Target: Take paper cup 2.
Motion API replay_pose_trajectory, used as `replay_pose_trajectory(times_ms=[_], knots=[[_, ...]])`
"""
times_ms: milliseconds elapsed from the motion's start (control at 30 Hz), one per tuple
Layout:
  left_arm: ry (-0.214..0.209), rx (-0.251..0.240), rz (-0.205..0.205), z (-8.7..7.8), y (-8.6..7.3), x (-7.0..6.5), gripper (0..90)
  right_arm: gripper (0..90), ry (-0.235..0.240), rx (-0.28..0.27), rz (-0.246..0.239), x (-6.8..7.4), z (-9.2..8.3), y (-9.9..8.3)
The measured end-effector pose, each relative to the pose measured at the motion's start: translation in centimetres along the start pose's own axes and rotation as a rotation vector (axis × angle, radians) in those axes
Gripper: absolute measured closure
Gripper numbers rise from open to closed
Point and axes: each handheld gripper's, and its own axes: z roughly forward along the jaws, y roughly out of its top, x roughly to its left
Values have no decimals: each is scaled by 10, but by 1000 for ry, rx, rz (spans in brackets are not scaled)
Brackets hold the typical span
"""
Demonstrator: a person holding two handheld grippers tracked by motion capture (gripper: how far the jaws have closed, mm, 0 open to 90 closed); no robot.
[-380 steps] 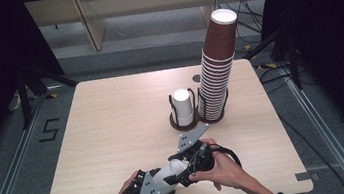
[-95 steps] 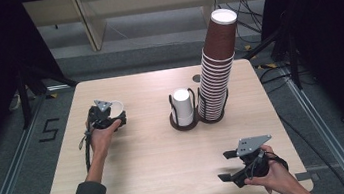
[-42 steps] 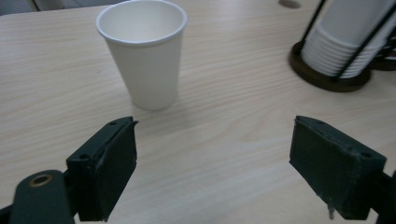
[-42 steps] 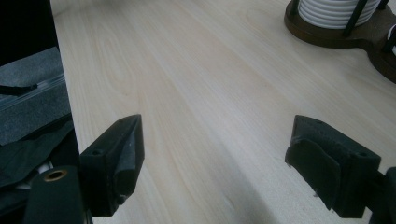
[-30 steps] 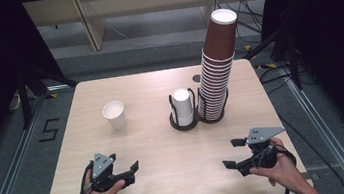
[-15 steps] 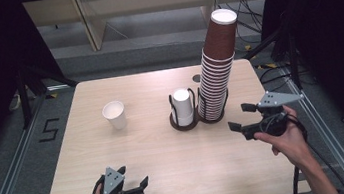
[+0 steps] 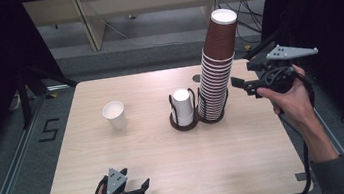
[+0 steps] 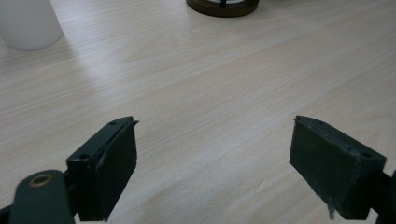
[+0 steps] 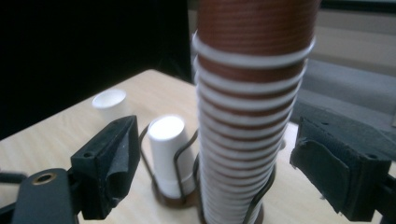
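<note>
Nearest you, your left gripper (image 7: pixel 139 191) sits low over the front edge of the table (image 7: pixel 250 167), jaws parted with bare wood between them and open tabletop ahead. Farther on, a lone white cup (image 7: pixel 114 114) stands upright on the left half, well apart from everything. Past mid-table a wire holder (image 7: pixel 184 121) carries an upside-down white cup (image 7: pixel 182 103), just beside the tall stack of brown cups (image 7: pixel 217 71), white-rimmed and tapering, leaning slightly. Your right gripper (image 7: pixel 249 85) hangs raised just right of that stack; its jaws have just been opening and stand wide, the stack seemingly just ahead of them, untouched. The right table edge lies close beneath your hand.
</note>
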Motion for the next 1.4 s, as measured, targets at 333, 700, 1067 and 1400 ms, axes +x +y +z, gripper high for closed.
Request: replay_pose_trajectory(times_ms=[333, 700, 1067, 1400], knots=[[-5, 13, 7, 1, -1, 1, 146, 155, -24, -6, -5, -10, 16, 45], [-10, 23, 10, 2, -2, 0, 146, 155, -37, -12, 37, -16, 38, 72], [-26, 18, 7, 3, -2, -1, 146, 137, -40, -5, 43, -19, 67, 88], [-25, 32, 18, 3, -3, -1, 146, 166, -61, 0, 22, -17, 74, 95]])
